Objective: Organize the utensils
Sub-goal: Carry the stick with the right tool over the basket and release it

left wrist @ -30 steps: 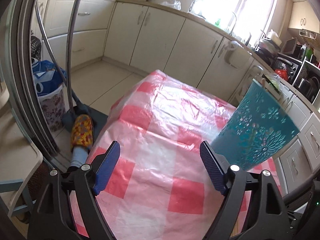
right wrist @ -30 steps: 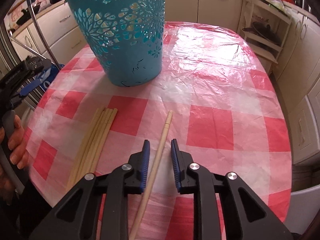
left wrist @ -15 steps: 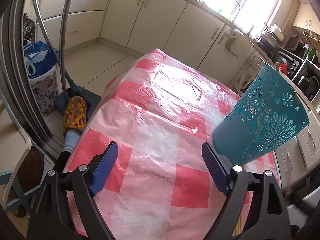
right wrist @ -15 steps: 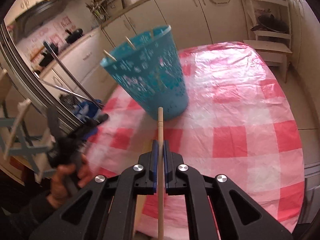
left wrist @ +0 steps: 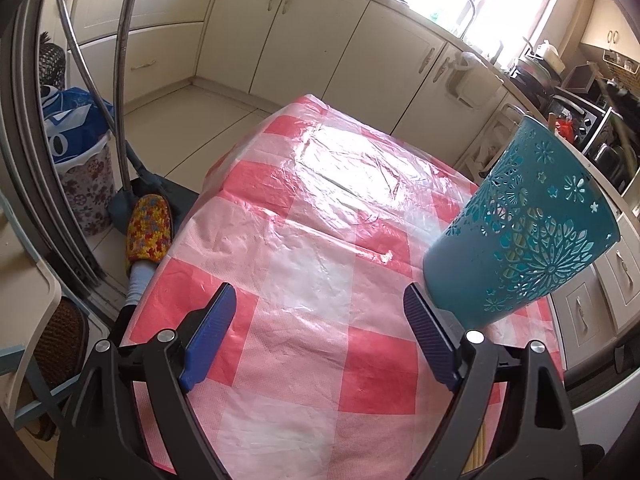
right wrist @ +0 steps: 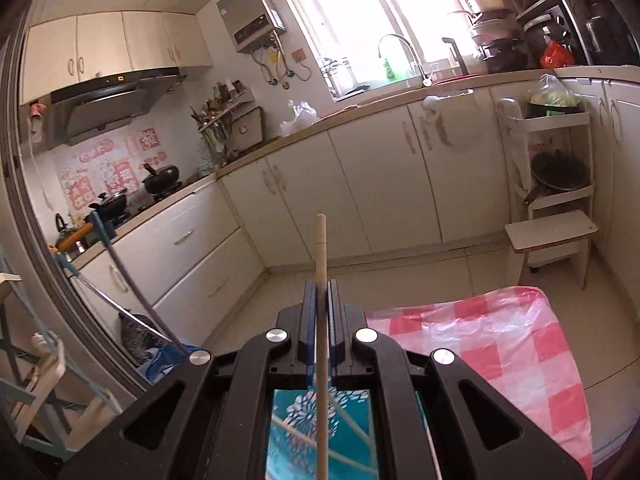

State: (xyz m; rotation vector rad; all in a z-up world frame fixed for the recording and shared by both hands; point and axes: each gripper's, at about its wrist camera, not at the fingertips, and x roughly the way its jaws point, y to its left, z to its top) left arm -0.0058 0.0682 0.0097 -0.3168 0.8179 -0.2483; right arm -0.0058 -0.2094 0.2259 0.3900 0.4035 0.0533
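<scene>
A wooden chopstick is clamped in the right hand-held gripper above the unlabelled teal holder, while the left hand-held gripper is held wide apart, empty.

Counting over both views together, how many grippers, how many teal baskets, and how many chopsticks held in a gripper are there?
Grippers: 2 (left gripper, right gripper)
Teal basket: 1
Held chopstick: 1, in the right gripper
Total: 4
</scene>
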